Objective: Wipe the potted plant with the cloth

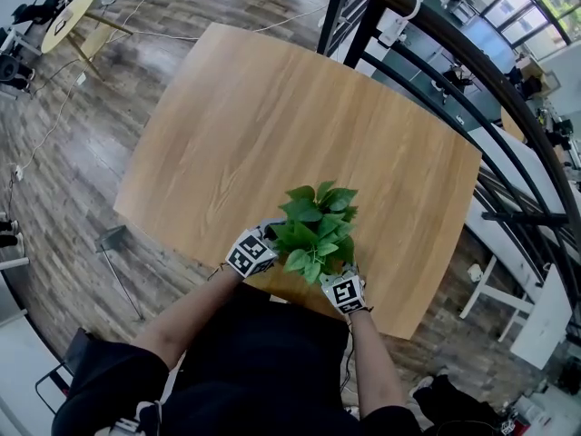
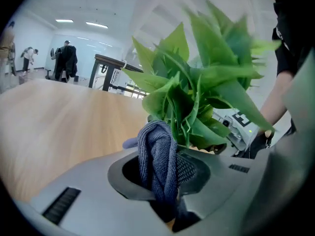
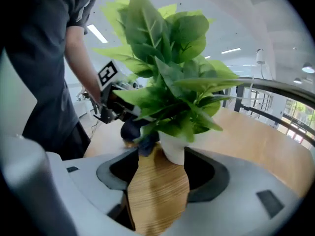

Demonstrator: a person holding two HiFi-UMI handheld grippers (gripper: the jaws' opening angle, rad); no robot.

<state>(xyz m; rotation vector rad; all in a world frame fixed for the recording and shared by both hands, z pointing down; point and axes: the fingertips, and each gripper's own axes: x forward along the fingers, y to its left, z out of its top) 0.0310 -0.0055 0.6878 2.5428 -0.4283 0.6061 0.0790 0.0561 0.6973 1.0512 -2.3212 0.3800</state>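
— Jaws first: how do they stand?

— On the left gripper the jaws are clamped on the cloth, a dark blue knit bunched up and sticking out past them. On the right gripper the jaws are spread, and bare desk shows between them.

— So the right one holds nothing?

— Nothing is gripped. The white pot stands at the mouth of those jaws, between their tips. I cannot tell whether either jaw touches it.

— And the plant?

— The plant stands upright in its pot on the desk. The desk's near edge runs just on the person's side of the plant. The left gripper is at the plant's left and the right gripper at the plant's right, both close in under the foliage.

— Where is the cloth against the plant?

— It is low on the plant's left side. In the left gripper view its top touches the lowest leaves. In the right gripper view its blue end shows just beside the pot, under those leaves.

— What do the leaves look like?

— Broad and green. Some are blurred in the left gripper view.
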